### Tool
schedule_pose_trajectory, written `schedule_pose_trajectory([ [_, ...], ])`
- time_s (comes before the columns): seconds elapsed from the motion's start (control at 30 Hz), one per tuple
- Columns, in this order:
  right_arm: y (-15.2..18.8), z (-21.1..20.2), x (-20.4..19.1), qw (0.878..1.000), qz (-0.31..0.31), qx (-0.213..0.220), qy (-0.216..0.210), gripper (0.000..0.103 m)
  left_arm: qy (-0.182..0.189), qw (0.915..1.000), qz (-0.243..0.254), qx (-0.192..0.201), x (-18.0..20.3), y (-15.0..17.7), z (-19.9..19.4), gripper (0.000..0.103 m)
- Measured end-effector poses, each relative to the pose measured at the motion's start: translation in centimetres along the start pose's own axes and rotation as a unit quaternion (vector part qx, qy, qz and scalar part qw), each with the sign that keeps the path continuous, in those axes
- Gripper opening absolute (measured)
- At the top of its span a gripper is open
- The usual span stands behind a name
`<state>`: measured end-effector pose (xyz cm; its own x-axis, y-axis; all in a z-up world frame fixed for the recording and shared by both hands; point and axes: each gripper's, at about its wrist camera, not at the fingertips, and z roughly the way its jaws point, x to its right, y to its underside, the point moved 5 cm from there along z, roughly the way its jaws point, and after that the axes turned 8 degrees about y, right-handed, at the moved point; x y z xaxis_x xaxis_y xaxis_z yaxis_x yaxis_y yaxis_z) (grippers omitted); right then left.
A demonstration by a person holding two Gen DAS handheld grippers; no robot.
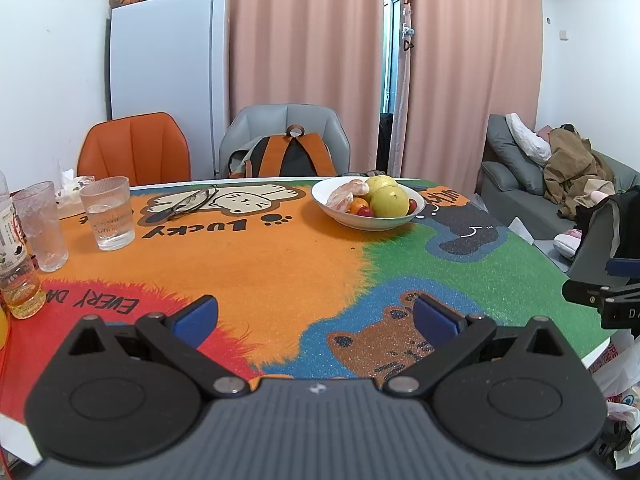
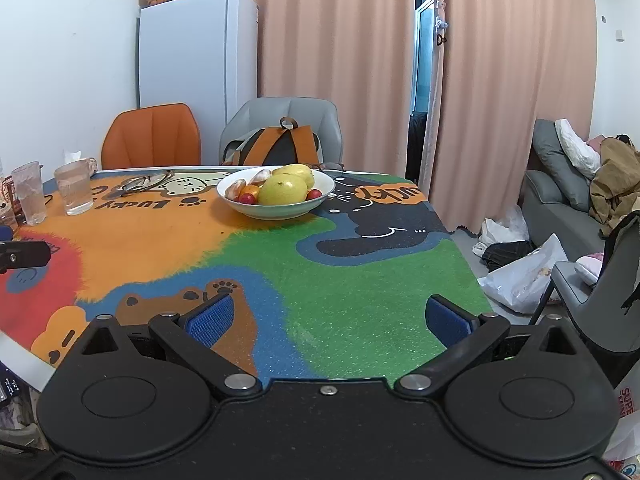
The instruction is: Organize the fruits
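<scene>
A white bowl stands at the table's far side, also in the right wrist view. It holds two large yellow fruits, peeled citrus pieces, a small orange and small red fruits. My left gripper is open and empty, low over the near table edge, far from the bowl. My right gripper is open and empty, also at the near edge.
The table has a colourful cartoon mat. Two glasses, a bottle and spectacles are at the left. Orange chair and grey chair with a backpack stand behind. Sofa and bags are at right.
</scene>
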<state>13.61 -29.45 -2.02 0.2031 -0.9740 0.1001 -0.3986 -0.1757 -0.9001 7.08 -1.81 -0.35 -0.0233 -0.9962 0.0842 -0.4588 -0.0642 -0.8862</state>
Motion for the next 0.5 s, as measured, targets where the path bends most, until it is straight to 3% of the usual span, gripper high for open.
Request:
schedule_pose_trajectory([
  [0.5,-0.02,-0.11,-0.05,1.0,-0.002,0.0,-0.001,0.103,-0.001,1.0,-0.007,-0.002,-0.01,0.17,0.05,0.103],
])
